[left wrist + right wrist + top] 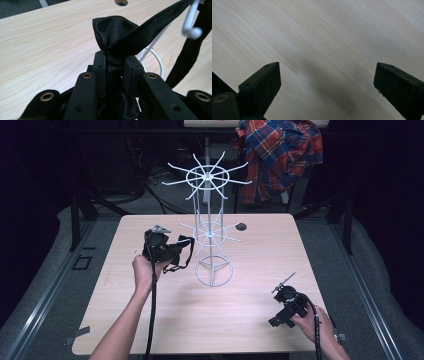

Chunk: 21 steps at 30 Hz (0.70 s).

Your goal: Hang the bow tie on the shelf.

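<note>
The left tongs [115, 63] are gripping a black satin ribbon [113, 30] at its bunched middle, jaws clamped tight on the cloth. The ribbon is hanging just beside the white wire stand [210, 227], on the stand's left, and one strap of it is looping toward the stand's lower ring of hooks [212, 236]. In the left gripper view a white hook tip [193, 32] is sitting just to the right of the strap; whether they are touching is hard to tell.

To do this step well, the person is best keeping the grip firm on the knot, holding the loop open and level with the hook, then sliding the strap over the tip rather than dropping it, since satin is slippery and likely to slide off.

The right tongs [327, 82] are standing wide open and empty, resting low over the desk [150, 320] to the stand's lower right.

Counted: one ribbon, one stand with two rings of hooks, two tongs, one plaid shirt [280, 155] hanging behind the stand.
</note>
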Motion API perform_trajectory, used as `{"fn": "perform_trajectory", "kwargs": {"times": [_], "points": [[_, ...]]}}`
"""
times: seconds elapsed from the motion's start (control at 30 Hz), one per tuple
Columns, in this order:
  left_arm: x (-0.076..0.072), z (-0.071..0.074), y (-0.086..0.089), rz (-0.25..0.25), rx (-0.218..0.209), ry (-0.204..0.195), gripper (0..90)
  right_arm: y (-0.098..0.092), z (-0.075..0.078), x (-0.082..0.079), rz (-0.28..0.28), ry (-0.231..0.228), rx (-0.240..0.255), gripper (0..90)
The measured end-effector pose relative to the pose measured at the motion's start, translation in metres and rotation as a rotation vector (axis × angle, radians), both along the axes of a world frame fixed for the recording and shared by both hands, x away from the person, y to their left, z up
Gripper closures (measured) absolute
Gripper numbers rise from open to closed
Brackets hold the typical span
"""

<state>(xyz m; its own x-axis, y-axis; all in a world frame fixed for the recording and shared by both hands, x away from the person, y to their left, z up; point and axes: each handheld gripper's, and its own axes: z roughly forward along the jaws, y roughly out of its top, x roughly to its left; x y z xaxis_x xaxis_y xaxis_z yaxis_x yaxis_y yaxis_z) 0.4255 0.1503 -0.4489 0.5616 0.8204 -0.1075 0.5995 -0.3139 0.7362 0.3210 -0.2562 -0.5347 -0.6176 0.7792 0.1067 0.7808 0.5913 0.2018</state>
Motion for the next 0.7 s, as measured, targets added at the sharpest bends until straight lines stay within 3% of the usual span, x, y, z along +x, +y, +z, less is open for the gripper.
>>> {"fn": "perform_trajectory", "kwargs": {"times": [0.1,0.27,0.3,0.43,0.53,0.57,0.7], "points": [[0.0,-0.005,-0.001,-0.014,-0.011,0.015,74.5,0.0,-0.003,-0.002,-0.035,-0.022,0.026,6.9],[0.001,-0.011,-0.002,-0.021,-0.01,0.03,74.5,0.0,-0.003,-0.002,-0.033,-0.019,0.031,6.9],[0.001,-0.012,-0.003,-0.021,-0.011,0.032,74.5,-0.001,-0.001,0.0,0.001,0.001,-0.006,6.9],[0.002,-0.016,-0.005,-0.029,-0.004,0.043,74.4,0.0,-0.002,0.0,0.007,0.013,-0.004,6.9],[0.002,-0.018,-0.007,-0.029,-0.002,0.045,74.0,-0.001,0.0,0.001,0.021,0.021,-0.028,6.9],[0.002,-0.018,-0.008,-0.029,-0.004,0.046,73.9,-0.001,-0.001,0.0,0.001,0.013,-0.006,6.9],[0.002,-0.02,-0.008,-0.031,-0.005,0.051,72.8,-0.001,-0.001,0.0,0.002,0.011,-0.01,6.9]]}}
